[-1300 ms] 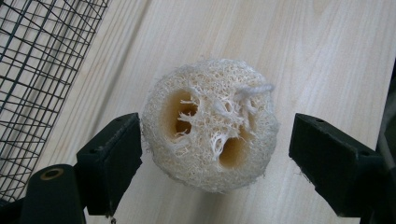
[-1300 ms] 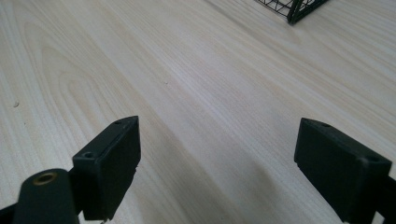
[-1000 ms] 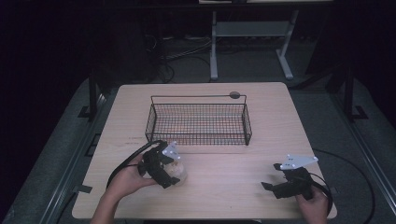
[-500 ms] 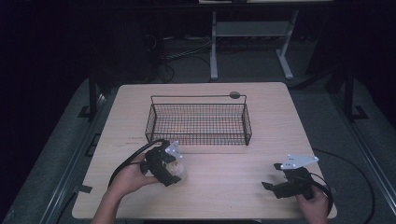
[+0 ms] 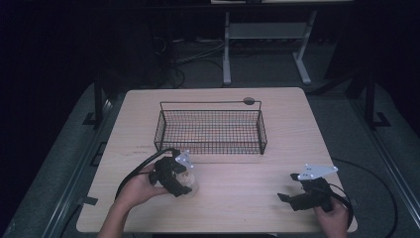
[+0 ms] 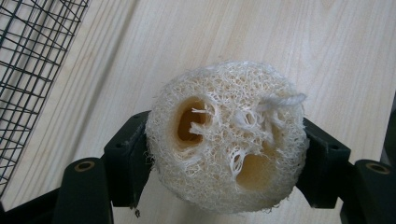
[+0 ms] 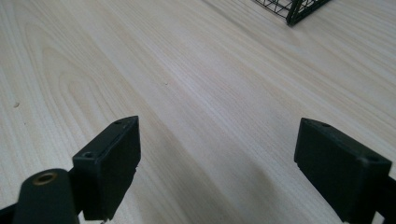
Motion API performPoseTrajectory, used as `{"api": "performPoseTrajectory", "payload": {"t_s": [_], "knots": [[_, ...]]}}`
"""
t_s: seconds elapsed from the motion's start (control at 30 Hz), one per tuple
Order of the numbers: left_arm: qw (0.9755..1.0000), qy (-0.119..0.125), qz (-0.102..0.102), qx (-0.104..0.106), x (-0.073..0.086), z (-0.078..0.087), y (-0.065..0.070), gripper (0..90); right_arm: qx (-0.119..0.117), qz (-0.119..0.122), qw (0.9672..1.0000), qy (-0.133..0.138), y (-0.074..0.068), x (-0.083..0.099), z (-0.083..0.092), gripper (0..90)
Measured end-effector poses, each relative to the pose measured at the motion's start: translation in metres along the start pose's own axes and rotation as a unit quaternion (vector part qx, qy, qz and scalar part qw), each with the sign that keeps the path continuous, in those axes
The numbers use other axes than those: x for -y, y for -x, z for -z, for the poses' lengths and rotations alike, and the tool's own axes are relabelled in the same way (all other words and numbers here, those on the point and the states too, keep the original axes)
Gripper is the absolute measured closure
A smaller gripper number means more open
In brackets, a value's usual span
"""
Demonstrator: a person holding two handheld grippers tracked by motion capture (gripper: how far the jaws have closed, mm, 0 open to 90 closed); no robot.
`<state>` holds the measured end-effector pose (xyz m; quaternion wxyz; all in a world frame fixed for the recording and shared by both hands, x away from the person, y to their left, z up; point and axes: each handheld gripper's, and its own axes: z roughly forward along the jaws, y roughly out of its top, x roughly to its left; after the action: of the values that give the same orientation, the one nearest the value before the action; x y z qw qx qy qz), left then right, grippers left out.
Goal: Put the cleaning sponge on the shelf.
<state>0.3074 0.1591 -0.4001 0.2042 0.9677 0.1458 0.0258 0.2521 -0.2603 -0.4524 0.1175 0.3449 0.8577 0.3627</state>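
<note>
Two handheld grippers: the left gripper [image 5: 179, 183] and right gripper [image 5: 289, 198] are matte black, each topped by a grey three-cornered plate and trailing a black cable. Blocky black jaws carry brass-ringed screw holes. The person's forearms are bare, no sleeves visible.

No text, label or number can be read, though the high view is dim.
</note>
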Motion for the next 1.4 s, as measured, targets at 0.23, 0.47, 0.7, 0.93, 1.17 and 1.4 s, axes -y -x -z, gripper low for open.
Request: {"api": "performPoseTrajectory", "payload": {"t_s": [0.23, 0.47, 0.7, 0.93, 1.17, 1.4], "knots": [[1.0, 0.003, -0.001, 0.002, -0.001, 0.003, 0.002, 29.8, 0.001, 0.0, 1.0, 0.0, 0.001, 0.0, 0.0, 14.2], [0.9999, 0.007, -0.002, 0.007, -0.005, 0.008, -0.001, 29.8, -0.001, -0.001, 1.0, 0.001, 0.002, 0.0, 0.0, 14.2], [0.9999, 0.006, -0.007, 0.008, -0.013, 0.011, -0.004, 29.8, -0.001, -0.002, 1.0, -0.002, 0.002, -0.001, -0.002, 14.2], [0.9999, 0.006, -0.009, 0.01, -0.02, 0.017, -0.008, 29.8, -0.002, 0.0, 1.0, 0.001, 0.001, -0.001, -0.002, 14.2], [0.9998, 0.013, -0.009, 0.013, -0.028, 0.028, -0.015, 29.8, -0.004, -0.002, 1.0, 0.0, 0.001, -0.002, -0.003, 14.2], [0.9998, 0.009, -0.012, 0.014, -0.036, 0.036, -0.019, 29.8, -0.006, 0.003, 1.0, 0.0, -0.002, -0.004, -0.003, 14.2]]}}
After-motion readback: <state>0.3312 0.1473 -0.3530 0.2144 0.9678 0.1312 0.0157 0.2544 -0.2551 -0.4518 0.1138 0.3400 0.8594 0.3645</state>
